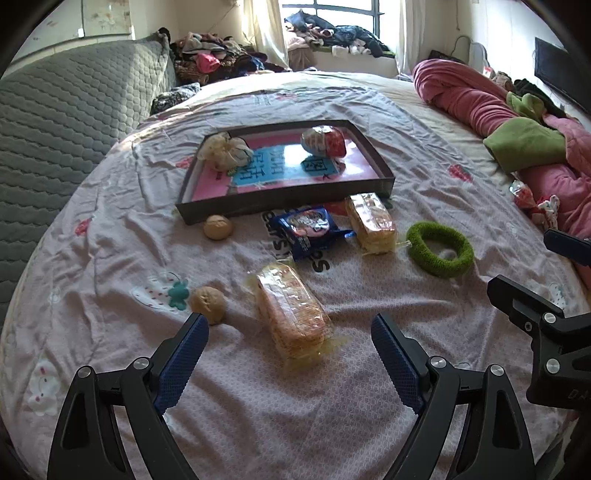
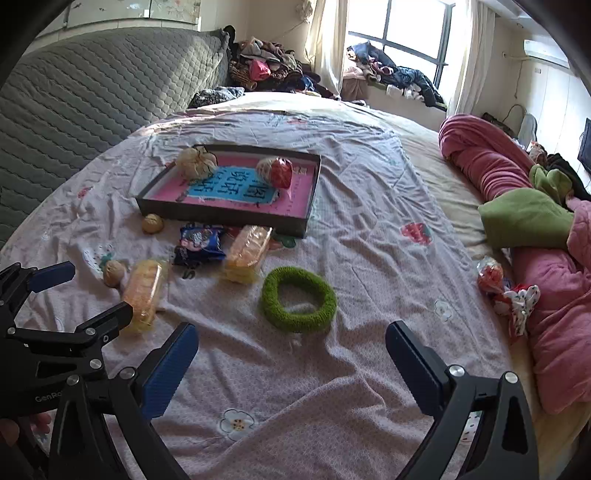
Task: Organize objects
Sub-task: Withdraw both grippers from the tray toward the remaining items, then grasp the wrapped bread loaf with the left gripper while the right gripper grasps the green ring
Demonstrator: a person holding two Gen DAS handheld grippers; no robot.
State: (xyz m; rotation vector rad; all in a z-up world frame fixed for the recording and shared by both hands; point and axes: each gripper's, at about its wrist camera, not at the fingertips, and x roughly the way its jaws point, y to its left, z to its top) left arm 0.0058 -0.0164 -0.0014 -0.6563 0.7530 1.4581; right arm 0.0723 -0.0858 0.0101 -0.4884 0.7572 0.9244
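Note:
A dark shallow box [image 1: 288,205] [image 2: 221,216] with a pink and blue bottom lies on the bed, holding a cream cloth ball [image 1: 224,150] and a red-white wrapped snack [image 1: 324,141]. In front of it lie two walnuts [image 1: 218,227] [image 1: 208,304], a blue snack packet [image 1: 308,229], two wrapped cakes [image 1: 370,222] [image 1: 291,314] and a green fuzzy ring [image 1: 439,248] [image 2: 299,298]. My left gripper [image 1: 290,325] is open, low over the near cake. My right gripper [image 2: 291,336] is open, just in front of the green ring.
A pink and green quilt [image 2: 535,236] is piled along the right side, with red-white wrapped items [image 2: 509,291] beside it. A grey quilted headboard [image 1: 74,110] stands on the left. Clothes are heaped by the window [image 1: 332,33]. The sheet is wrinkled.

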